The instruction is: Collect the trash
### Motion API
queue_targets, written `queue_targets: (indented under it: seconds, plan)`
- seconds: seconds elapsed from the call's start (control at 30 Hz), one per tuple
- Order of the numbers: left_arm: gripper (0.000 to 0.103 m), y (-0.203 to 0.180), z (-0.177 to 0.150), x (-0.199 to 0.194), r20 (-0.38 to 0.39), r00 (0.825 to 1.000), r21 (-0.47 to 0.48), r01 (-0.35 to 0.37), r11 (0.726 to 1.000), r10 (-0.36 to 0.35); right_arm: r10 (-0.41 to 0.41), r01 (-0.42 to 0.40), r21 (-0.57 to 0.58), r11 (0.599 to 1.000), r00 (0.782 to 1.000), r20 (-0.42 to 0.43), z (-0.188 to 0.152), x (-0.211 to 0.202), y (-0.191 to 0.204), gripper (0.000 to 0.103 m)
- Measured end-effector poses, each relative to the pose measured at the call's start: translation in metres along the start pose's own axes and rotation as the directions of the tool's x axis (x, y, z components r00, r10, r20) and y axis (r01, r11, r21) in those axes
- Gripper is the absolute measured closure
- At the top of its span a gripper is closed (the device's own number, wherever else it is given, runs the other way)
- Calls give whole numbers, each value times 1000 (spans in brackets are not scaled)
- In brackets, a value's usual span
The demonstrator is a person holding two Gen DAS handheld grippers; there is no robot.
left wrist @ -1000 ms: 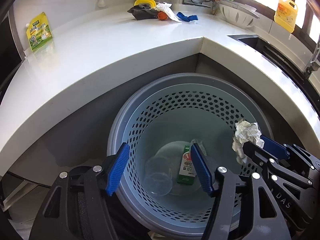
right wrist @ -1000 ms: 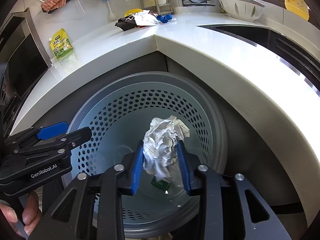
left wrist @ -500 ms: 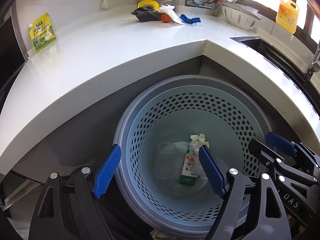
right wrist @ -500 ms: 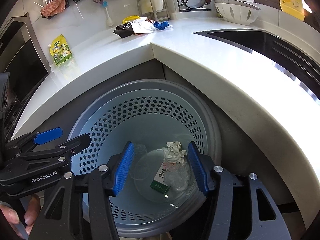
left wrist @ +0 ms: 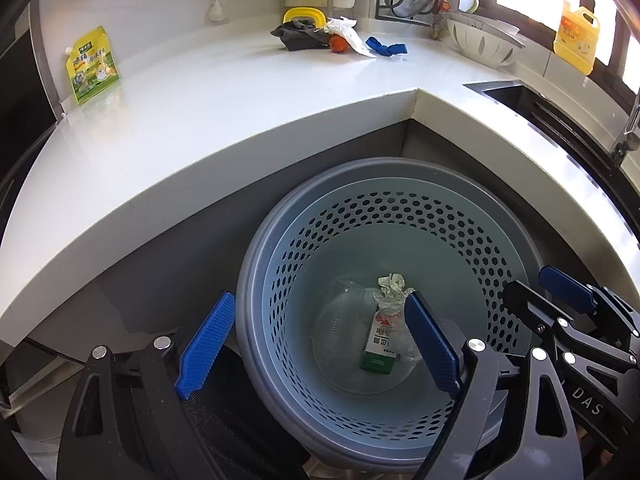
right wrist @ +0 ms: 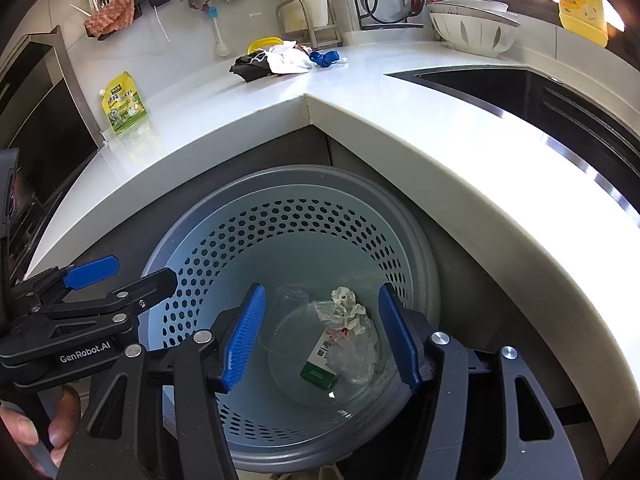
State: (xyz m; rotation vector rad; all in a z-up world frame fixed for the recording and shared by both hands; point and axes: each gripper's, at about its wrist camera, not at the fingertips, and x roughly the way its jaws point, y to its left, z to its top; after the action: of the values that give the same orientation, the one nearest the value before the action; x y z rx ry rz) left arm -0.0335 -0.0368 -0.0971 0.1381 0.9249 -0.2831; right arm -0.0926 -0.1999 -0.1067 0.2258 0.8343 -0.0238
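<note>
Right wrist view shows the crumpled paper (right wrist: 347, 307), a second ago clamped in the right gripper (right wrist: 320, 336), now lying in the basket (right wrist: 208, 248), both grippers' jaws just opened wider, left gripper (left wrist: 316, 344) also empty.

The white, glossy L-shaped stone table (left wrist: 248, 120) carried a yellow-green stand-up pouch (left wrist: 92, 66) near its left end. Toward the back corner lay a heap (partly overlapping): a crumpled black cloth (left wrist: 298, 36), a white plastic bag (left wrist: 348, 34), a small orange object (left wrist: 338, 44) and a blue rag (left wrist: 384, 47). A white slotted colander (left wrist: 480, 42) stood further right.
</note>
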Motion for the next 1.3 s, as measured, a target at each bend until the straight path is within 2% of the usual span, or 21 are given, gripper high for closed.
queue_targets:
  seconds: [0.07,0.13,0.37,0.63,1.0,1.3]
  plan:
    - [18,2,1,-2,2,1000,-2,0,1000,0,12,-12,6,1000,1000,-2,1,-1,0,45]
    - [13,5,3,-6,10,1000,-8,2,1000,-2,17,-17,1,1000,1000,7,5,-5,2,45]
    - [10,17,15,-25,62,998,-33,1,999,1,27,-25,-26,999,998,61,21,-23,9,36]
    - [9,27,44,-44,147,989,-36,-18,999,23,64,-59,-43,997,992,112,56,-31,9,35]
    - [9,36,97,-28,204,977,0,-56,998,55,34,-24,-64,998,988,152,109,-7,0,32]
    - [9,31,150,-9,244,969,10,-42,999,39,62,-51,-77,996,986,155,161,18,-6,32]
